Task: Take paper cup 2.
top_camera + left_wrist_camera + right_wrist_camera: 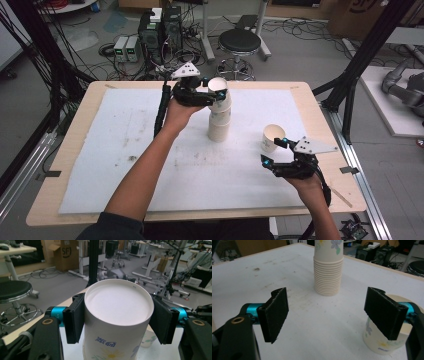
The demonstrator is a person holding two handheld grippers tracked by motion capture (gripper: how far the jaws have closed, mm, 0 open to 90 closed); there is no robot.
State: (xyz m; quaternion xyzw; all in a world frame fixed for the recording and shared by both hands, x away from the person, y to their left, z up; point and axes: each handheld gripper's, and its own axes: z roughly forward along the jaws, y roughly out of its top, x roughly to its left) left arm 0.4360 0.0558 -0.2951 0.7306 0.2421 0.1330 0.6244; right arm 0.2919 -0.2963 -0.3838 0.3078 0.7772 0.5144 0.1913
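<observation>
Left gripper [212, 92] clamped on the top cup [117, 315], upside down, one pad on each side wall just under its base. Directly below it, the cup stack [219, 125] stands on the white mat [125, 150]. Right gripper [274, 151] well off to the near right, jaws wide apart, nothing between them. A single upright cup [382, 340] sits just beside its right jaw.

Workshop room lying around a pale wooden table [70, 150]

A white mat [120, 150] is covering the tabletop; beyond it a black stool [239, 42] is standing on grey floor, cables are trailing past computer towers [160, 27], cardboard boxes [62, 253] and desks are lining the far side under even light
</observation>
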